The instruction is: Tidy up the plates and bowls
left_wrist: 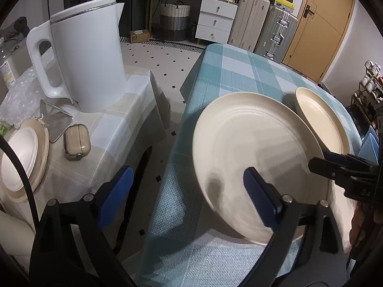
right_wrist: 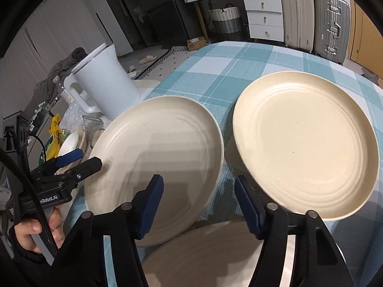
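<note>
Here, left gripper (left_wrist: 189, 196): jaws spread wide, right pad lying over the near plate (left_wrist: 251, 157), nothing clamped. Right gripper (right_wrist: 198, 205): jaws wide apart, empty, right pad at the far plate's (right_wrist: 306, 143) near rim. Both cream plates sit tilted at frame centre and right on the teal checked tablecloth (right_wrist: 239, 59). White kettle (left_wrist: 88, 55): upper left, on the side table.

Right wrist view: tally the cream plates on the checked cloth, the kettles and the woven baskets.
Cream plates: 3 (one partly hidden under the gripper)
White kettle: 1
Woven basket: 1
Total: 5
</note>
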A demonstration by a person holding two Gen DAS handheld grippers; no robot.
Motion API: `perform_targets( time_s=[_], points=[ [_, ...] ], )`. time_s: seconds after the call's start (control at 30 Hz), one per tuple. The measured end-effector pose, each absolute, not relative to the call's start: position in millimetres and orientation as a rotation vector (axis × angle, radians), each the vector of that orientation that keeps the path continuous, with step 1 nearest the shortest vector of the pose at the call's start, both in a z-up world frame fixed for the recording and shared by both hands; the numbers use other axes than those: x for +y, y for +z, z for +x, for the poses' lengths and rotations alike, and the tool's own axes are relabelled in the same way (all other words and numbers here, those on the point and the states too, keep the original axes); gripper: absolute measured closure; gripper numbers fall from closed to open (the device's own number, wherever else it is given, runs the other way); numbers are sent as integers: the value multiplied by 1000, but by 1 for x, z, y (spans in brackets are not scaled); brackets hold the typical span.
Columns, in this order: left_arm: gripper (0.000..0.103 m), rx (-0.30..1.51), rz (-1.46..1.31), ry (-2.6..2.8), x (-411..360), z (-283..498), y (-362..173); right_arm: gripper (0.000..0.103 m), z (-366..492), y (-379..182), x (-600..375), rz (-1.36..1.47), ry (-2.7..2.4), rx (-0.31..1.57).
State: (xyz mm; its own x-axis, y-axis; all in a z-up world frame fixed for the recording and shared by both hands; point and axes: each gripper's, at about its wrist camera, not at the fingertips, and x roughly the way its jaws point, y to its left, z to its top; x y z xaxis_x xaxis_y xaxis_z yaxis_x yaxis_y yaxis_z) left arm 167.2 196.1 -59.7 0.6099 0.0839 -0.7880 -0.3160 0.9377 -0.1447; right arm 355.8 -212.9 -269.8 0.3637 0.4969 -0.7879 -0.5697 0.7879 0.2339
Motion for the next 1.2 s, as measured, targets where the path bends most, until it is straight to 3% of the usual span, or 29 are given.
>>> perform_targets(
  time_s=[0.33,0.4,0.47,0.63,0.73,1.2],
  points=[
    [44,916,-269,209,186,175,-68,65,359,-272,-212,-96,663,973],
    [50,918,-265,211,186,175,-68,72,359,-273,-212,-103,652,971],
    [53,924,-254,216,184,176,-69,73,359,-273,-212,-105,643,968],
    [78,923,-268,194,186,174,-68,79,359,-272,-211,-123,612,966],
    [85,921,-274,175,186,173,-68,81,358,-272,-212,-132,609,958],
    [88,911,-265,178,182,171,-66,84,356,-272,-210,-123,627,951]
  ],
)
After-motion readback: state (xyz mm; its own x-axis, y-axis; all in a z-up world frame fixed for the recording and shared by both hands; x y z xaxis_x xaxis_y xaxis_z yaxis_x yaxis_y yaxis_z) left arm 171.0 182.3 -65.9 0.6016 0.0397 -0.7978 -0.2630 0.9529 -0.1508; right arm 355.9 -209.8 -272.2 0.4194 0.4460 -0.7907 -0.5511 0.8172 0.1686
